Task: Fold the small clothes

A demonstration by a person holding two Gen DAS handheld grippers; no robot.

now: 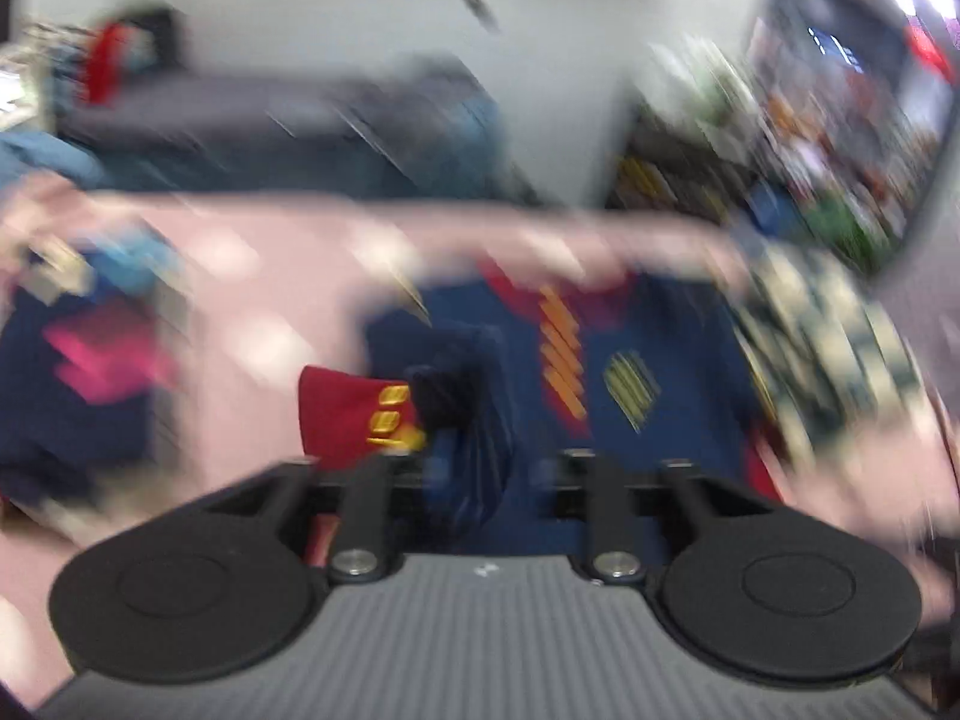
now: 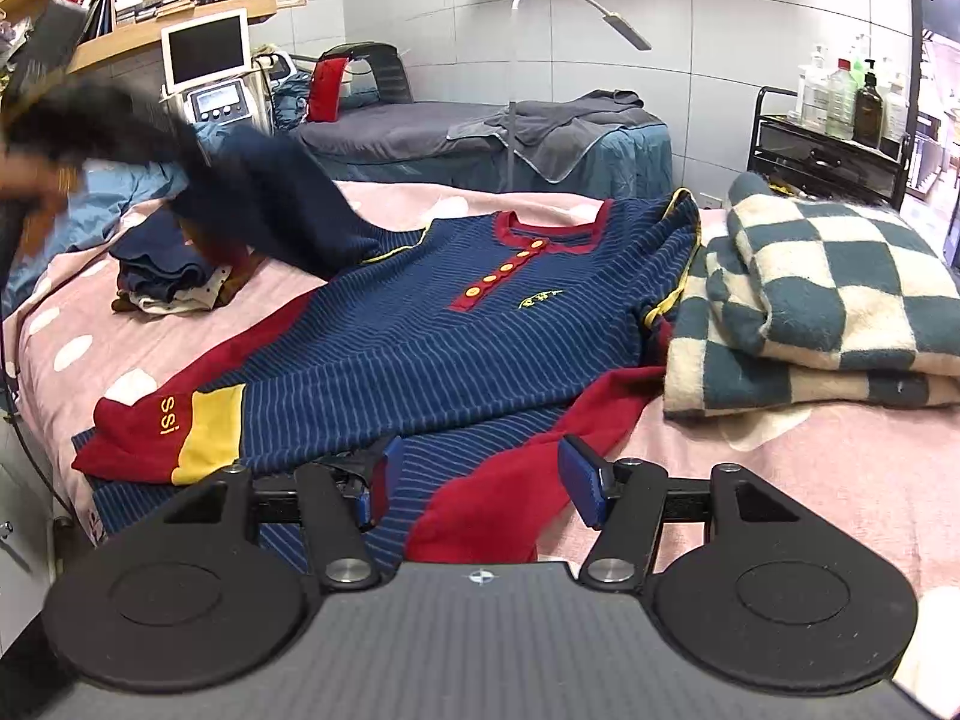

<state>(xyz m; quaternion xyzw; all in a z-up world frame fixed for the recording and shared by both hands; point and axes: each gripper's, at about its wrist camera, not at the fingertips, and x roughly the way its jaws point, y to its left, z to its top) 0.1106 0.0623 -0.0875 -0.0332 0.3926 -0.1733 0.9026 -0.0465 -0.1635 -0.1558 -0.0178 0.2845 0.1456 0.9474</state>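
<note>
The right gripper [image 2: 477, 486] sat wide open, hovering over the hem of the navy striped polo shirt [image 2: 420, 336], which lay spread on the pink bedspread [image 2: 810, 468]. The left gripper [image 1: 480, 456] was clamped on that shirt's sleeve [image 1: 462, 396], lifted up, super blurry. A checkered blanket [image 2: 828, 300] lay right of the open fingers.

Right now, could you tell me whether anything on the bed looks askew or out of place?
Yes. The striped navy top is not lying flat: one sleeve is lifted off the pink bedspread toward the left, and its right edge is bunched against the folded checkered blanket. The right gripper is open.
</note>
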